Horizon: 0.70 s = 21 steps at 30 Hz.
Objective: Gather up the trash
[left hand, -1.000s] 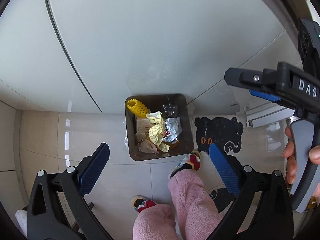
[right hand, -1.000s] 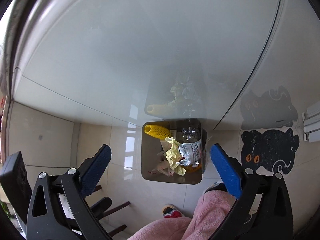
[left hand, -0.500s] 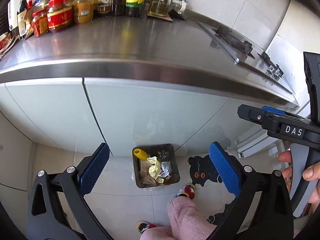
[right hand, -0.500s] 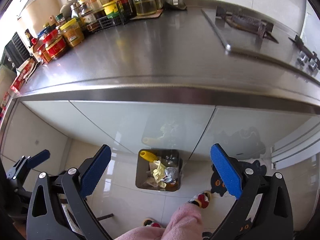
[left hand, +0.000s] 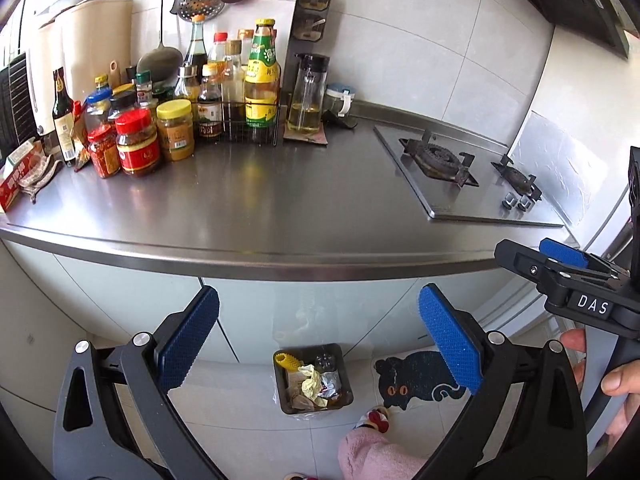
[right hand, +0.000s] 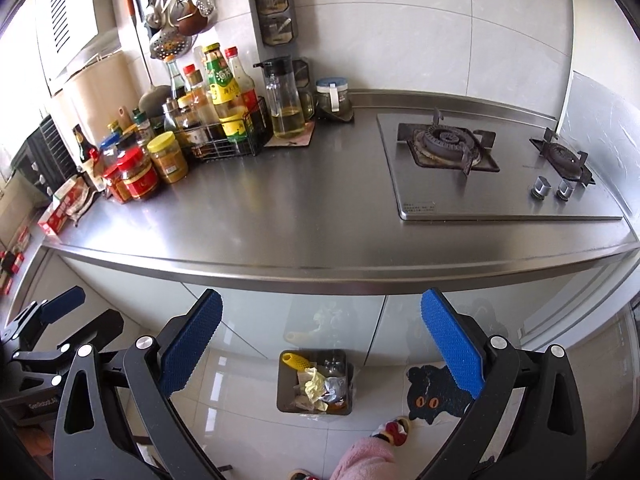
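A dark square trash bin (left hand: 344, 376) (right hand: 285, 384) stands on the floor below the counter. It holds crumpled yellow paper (left hand: 310, 380) (right hand: 316, 386), a silver wrapper, a yellow foam net and a clear bottle. My left gripper (left hand: 318, 340) is open and empty, held high above the bin. My right gripper (right hand: 322, 340) is open and empty, also high above the bin. The right gripper also shows at the right edge of the left wrist view (left hand: 560, 260).
A steel counter (left hand: 260, 208) (right hand: 280, 216) carries sauce jars and bottles (left hand: 160, 120) at the back left and a gas hob (right hand: 480, 164) at the right. A black cat floor mat (right hand: 436, 392) lies right of the bin. A pink-trousered leg (right hand: 364, 460) stands near it.
Both grippers rose and tilted up from the bin. The view went from the bin and cabinet doors to the whole counter, wall and hob. Both stayed open.
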### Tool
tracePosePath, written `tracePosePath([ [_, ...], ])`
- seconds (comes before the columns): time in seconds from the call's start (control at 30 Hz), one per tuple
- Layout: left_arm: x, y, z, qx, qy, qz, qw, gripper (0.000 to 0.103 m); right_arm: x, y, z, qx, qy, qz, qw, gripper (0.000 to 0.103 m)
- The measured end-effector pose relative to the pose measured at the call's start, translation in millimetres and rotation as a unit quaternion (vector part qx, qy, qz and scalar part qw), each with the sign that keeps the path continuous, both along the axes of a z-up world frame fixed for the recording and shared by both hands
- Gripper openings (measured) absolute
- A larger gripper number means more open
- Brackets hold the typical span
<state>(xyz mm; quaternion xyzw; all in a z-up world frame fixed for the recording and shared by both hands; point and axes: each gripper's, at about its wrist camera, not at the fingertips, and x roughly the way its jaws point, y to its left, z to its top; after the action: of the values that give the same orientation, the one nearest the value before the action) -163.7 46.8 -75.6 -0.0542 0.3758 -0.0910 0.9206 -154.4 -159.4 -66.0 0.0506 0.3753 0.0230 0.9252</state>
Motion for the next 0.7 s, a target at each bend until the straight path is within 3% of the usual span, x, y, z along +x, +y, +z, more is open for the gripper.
tracePosePath([
  [0.23, 0.5, 5.1, 29.0, 0.003, -0.029, 0.008, 0.9995, 0.095, -4.7, 4.3, 25.6, -0.003, -0.029, -0.008, 1.0, 0.1],
  [0.7, 20.8, -0.8, 40.0, 0.028, -0.046, 0.002, 0.9986, 0.095, 3.9, 1.3, 33.5, -0.017, -0.041, -0.031, 0.999, 0.1],
])
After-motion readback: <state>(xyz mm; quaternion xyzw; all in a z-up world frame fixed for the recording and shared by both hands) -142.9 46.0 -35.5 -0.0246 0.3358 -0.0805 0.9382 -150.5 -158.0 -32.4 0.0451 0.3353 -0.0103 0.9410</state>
